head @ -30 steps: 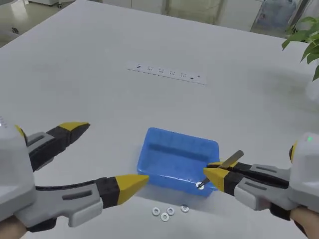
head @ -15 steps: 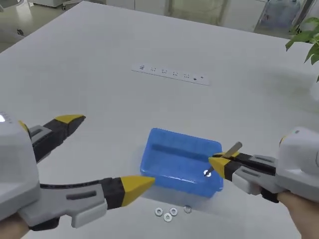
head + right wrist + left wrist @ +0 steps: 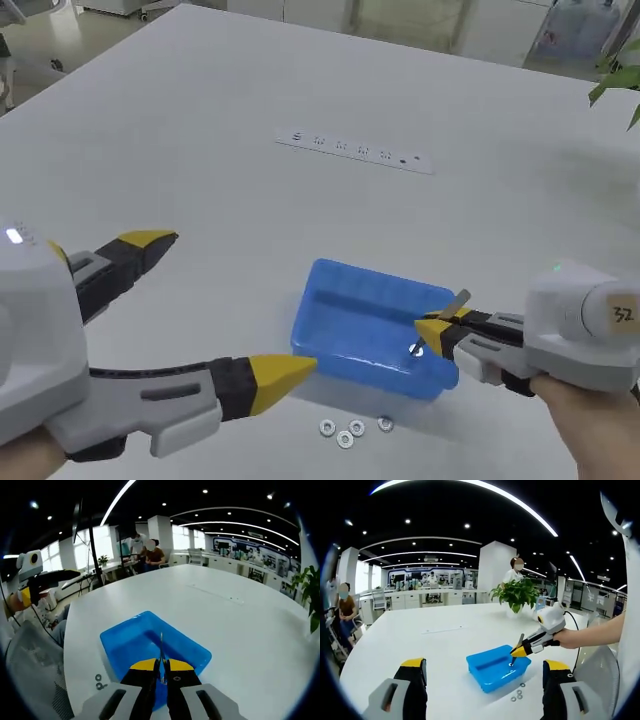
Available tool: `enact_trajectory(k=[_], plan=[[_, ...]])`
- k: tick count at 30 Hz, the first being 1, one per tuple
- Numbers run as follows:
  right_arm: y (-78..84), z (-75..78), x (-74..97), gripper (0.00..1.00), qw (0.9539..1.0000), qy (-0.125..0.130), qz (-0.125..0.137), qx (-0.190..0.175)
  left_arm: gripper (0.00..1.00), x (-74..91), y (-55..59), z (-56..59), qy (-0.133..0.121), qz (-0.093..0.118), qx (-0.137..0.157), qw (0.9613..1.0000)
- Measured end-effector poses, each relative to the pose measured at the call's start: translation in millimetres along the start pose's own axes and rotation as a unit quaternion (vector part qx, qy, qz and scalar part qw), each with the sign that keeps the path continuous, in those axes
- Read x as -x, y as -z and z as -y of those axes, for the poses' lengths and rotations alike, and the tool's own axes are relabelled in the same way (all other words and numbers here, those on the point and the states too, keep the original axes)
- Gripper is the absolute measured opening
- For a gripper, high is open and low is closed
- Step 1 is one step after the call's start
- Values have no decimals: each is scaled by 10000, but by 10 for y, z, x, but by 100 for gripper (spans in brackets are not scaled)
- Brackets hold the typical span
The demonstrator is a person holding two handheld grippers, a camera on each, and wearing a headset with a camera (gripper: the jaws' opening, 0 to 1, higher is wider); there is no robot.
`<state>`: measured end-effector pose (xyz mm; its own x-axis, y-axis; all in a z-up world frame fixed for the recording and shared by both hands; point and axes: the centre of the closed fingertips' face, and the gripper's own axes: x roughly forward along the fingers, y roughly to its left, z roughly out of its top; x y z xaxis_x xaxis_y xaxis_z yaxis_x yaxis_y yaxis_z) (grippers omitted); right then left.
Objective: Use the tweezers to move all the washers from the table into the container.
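Note:
A blue container (image 3: 360,315) stands on the white table. My right gripper (image 3: 432,331) is shut on metal tweezers (image 3: 455,303), whose tip holds a small washer (image 3: 416,349) over the container's right part. Several washers (image 3: 345,433) lie on the table just in front of the container. My left gripper (image 3: 215,305) hangs wide open to the container's left, with nothing between its fingers. In the right gripper view the tweezers (image 3: 161,647) point down into the container (image 3: 135,637) from the shut right gripper (image 3: 162,666). The left gripper view has the container (image 3: 492,672), the loose washers (image 3: 518,695) and the right gripper (image 3: 522,650).
A flush socket strip (image 3: 355,152) is set into the table further back. A potted plant (image 3: 620,75) stands at the far right. The table (image 3: 200,130) is wide and bare around the container. People sit and stand at benches in the background (image 3: 145,550).
The right gripper has carried the tweezers and washer from the container's front right corner up and inward over the container. The left gripper has barely moved; the head camera shifted.

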<state>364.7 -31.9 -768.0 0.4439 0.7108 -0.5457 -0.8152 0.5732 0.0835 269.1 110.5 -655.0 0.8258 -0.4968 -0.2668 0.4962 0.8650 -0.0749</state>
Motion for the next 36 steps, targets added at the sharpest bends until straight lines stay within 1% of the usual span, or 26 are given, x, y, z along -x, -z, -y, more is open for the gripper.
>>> enact_trajectory(k=[3, 9, 13, 17, 22, 27, 28, 29, 30, 32, 36], plan=[[-1, 17, -11, 3, 10000, 18, 10, -35, 99, 10, 6, -12, -20, -11, 1, 10000], [48, 22, -28, 3, 10000, 23, -71, -16, 99, 4, 11, 3, 2, -46, -4, 10000], [35, 19, -12, 3, 10000, 49, -49, -42, 99, -2, 11, 11, 11, -52, -3, 10000], [-32, -13, 66, 3, 10000, 67, 67, -16, 99, -6, 17, 11, 17, -68, -1, 10000], [-144, -95, 205, 3, 9995, 73, 295, 21, 99, -4, 18, 13, 20, -62, 6, 10000], [-321, -255, 388, 3, 9975, -32, 709, -29, 99, 7, 30, 14, 9, -62, 18, 10000], [-382, -331, 431, 3, 9962, -109, 855, 134, 99, 8, 33, 17, 14, -52, 43, 10000], [-403, -382, 452, 3, 9955, -173, 901, 219, 99, 9, 35, 20, 15, -50, 61, 10000], [-411, -472, 482, 3, 9948, -307, 924, 295, 99, 7, 40, 24, 17, -41, 83, 10000], [-410, -586, 518, 3, 9939, -452, 933, 381, 98, -1, 53, 38, 42, -52, 94, 9999], [-325, -729, 521, 3, 9938, -638, 789, 452, 97, -24, 79, 76, 77, -111, 5, 9999]])
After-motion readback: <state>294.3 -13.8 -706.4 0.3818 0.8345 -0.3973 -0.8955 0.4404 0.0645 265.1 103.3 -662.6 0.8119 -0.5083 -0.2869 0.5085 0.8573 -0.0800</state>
